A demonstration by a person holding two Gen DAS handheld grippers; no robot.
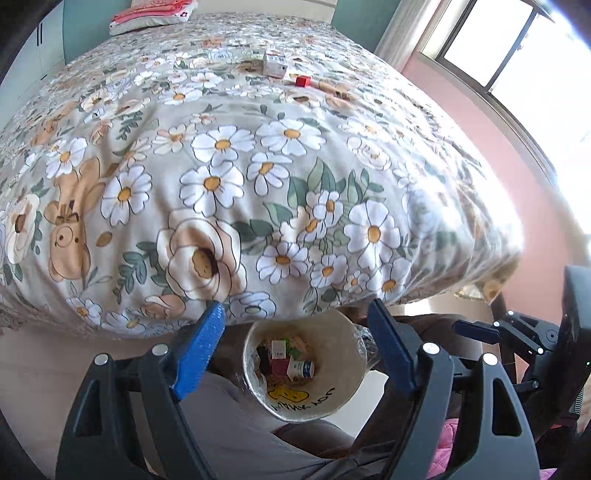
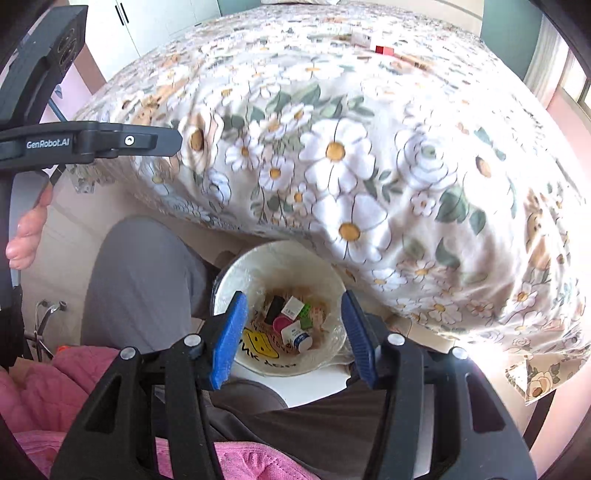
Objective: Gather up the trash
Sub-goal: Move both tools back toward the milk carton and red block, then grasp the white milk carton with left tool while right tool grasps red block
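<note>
1. The left gripper [image 1: 295, 325] hangs above the trash bin [image 1: 347, 398], its blue fingers [image 1: 201, 350] spread wide with nothing between them.
2. The right gripper [image 2: 291, 332] is likewise spread and empty, poised over the same trash bin [image 2: 236, 273], which sits at 6 o'clock in both wrist views.
3. The bin stands on the floor just beside the bed's near edge, lined with clear plastic, and holds a white-and-blue carton [image 2: 297, 338], a pink lid [image 2: 282, 323], a green piece [image 2: 306, 314] and a black item [image 2: 274, 308].
4. On the floral bedspread [image 1: 221, 166], at 12 o'clock, a small white box [image 1: 275, 63] lies near a red cube [image 1: 302, 81].
5. A pillow [image 1: 151, 16] rests at 11 o'clock, at the bed's far end.
</note>
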